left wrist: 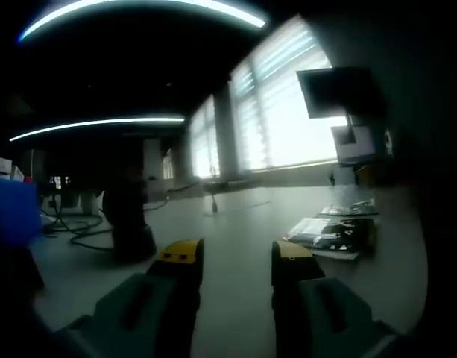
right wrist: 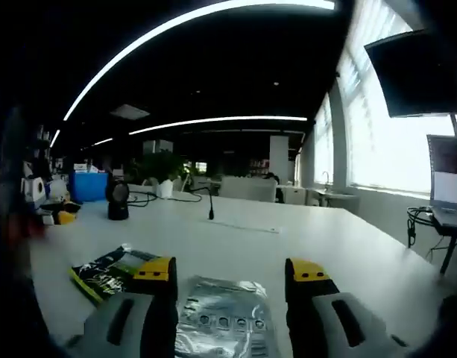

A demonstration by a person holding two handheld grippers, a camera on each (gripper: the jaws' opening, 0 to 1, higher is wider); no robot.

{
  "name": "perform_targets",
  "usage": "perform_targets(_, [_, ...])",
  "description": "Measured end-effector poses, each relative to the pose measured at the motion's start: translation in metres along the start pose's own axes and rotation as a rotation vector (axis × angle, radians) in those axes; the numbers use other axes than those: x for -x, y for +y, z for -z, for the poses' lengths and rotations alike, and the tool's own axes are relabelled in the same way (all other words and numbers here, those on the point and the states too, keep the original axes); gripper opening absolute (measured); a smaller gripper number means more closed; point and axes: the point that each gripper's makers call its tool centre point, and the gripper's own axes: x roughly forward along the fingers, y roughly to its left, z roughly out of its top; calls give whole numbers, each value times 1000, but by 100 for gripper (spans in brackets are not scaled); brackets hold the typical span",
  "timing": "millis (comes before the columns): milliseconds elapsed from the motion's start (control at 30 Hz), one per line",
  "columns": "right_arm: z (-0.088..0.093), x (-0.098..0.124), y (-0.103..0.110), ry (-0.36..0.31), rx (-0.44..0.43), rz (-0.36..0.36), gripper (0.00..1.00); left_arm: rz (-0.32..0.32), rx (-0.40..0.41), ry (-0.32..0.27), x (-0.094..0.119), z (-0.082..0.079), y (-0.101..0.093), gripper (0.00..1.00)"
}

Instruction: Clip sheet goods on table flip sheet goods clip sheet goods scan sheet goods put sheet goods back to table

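Hovering right gripper (right wrist: 232, 272) spread over silver packet (right wrist: 221, 327), printing unreadable, dark packet (right wrist: 109, 270) beside

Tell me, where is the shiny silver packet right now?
In the right gripper view, the silver packet lies flat on the white table, between the open hand-held gripper's jaws, beside a dark green packet.

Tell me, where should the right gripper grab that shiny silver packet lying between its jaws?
Probably at the near edge. The silver packet lies flat on the white table, right between the open right gripper jaws. Being thin and flat, it seems best pinched by sliding one jaw low under its rim from the gripper's side, away from the dark packet.
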Motion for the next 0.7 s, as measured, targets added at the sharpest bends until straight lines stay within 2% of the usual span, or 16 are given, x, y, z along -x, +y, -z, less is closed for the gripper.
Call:
perform_targets(200, [24, -6, 20, 110, 80, -177, 53, 4, -6, 4, 0, 1, -1, 29])
perform_targets(333, [36, -11, 27, 135, 80, -289, 52, -2, -10, 3, 0, 1, 0, 29])
perform_targets(433, [43, -11, 39, 162, 105, -388, 57, -3, -8, 3, 0, 1, 1, 29])
perform_targets(533, [59, -14, 37, 219, 188, -423, 58, -2, -11, 6, 0, 1, 1, 29])
perform_targets(700, [73, -16, 24, 246, 129, -443, 53, -1, -10, 5, 0, 1, 1, 29])
